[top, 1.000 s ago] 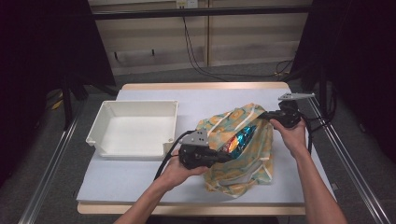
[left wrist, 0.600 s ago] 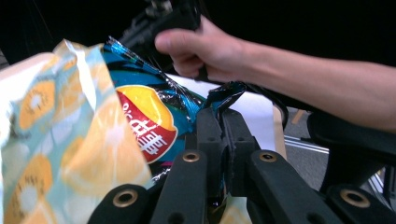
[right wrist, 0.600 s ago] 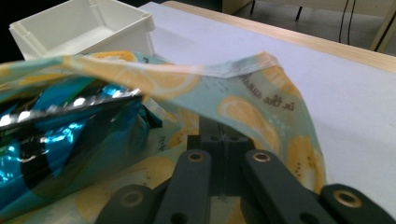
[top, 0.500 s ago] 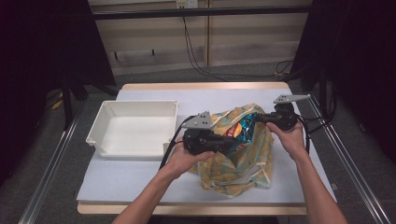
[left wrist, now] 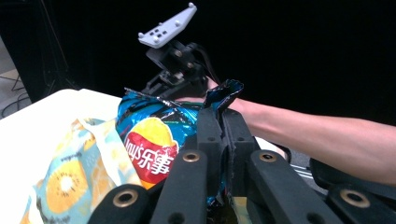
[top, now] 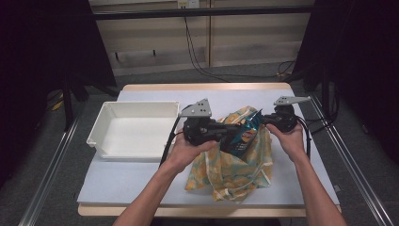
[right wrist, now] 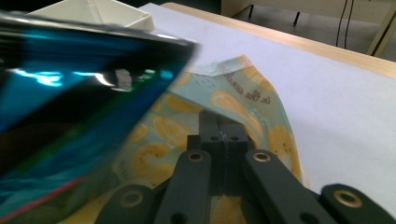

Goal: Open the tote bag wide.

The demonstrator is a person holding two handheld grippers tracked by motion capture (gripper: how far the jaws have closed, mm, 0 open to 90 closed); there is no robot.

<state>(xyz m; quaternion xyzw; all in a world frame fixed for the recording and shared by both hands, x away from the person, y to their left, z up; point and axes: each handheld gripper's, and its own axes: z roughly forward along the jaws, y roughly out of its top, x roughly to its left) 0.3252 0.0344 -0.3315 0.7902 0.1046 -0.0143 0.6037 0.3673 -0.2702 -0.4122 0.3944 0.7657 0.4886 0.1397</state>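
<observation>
A blue crisp packet (top: 243, 135) with a red and yellow logo hangs above the mouth of a fruit-patterned carrier bag (top: 233, 172). My left gripper (top: 234, 133) is shut on the packet's crimped top edge; in the left gripper view the jaws (left wrist: 223, 125) pinch that edge, with the packet (left wrist: 149, 140) bulging to the left over the carrier bag (left wrist: 70, 182). My right gripper (top: 264, 123) is shut on the carrier bag's rim at the right side. In the right gripper view its jaws (right wrist: 223, 128) clamp the patterned bag (right wrist: 243, 112), and the packet (right wrist: 70, 93) is a close blur.
A white empty tray (top: 101, 127) stands left of the bag on the pale table cover (top: 141, 181). The tray's corner (right wrist: 107, 11) lies beyond the packet. Dark curtains and metal rails flank the table; cables hang at the back wall.
The left gripper has risen and shifted toward the right hand, drawing the crisp packet up out of the carrier bag. The right gripper has stayed holding the bag's rim.
</observation>
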